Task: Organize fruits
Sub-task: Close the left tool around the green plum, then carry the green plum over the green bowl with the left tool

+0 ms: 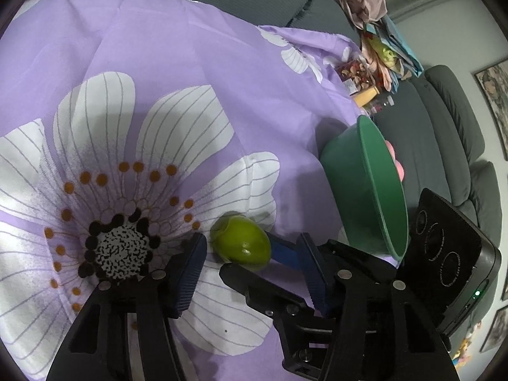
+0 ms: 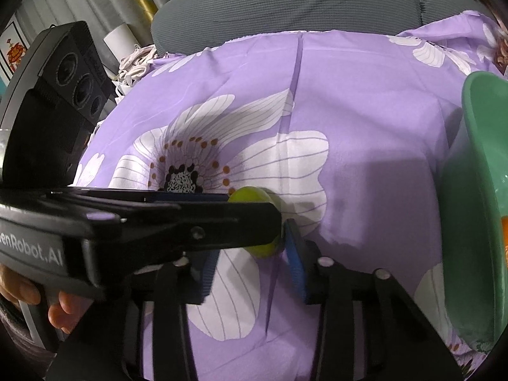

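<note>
A green oval fruit (image 1: 241, 243) lies on the purple flowered cloth (image 1: 190, 63). My left gripper (image 1: 252, 244) is open around it: the left pad (image 1: 187, 273) is at the fruit's side, the right pad (image 1: 312, 270) well clear. My right gripper (image 1: 250, 257) reaches in from the right and is shut on the fruit, with its blue pad (image 1: 282, 250) against the fruit's right side. In the right wrist view the fruit (image 2: 263, 247) sits at my right gripper (image 2: 254, 241); the left gripper's black finger (image 2: 190, 225) crosses in front and hides part of it.
A green bowl (image 1: 374, 171) stands on the cloth to the right, holding a pink item (image 1: 398, 165); it is also at the right edge (image 2: 476, 158). Jars and clothes (image 1: 365, 79) are piled on the grey sofa (image 1: 428, 146) behind. A hand (image 2: 60, 311) holds the left gripper's handle.
</note>
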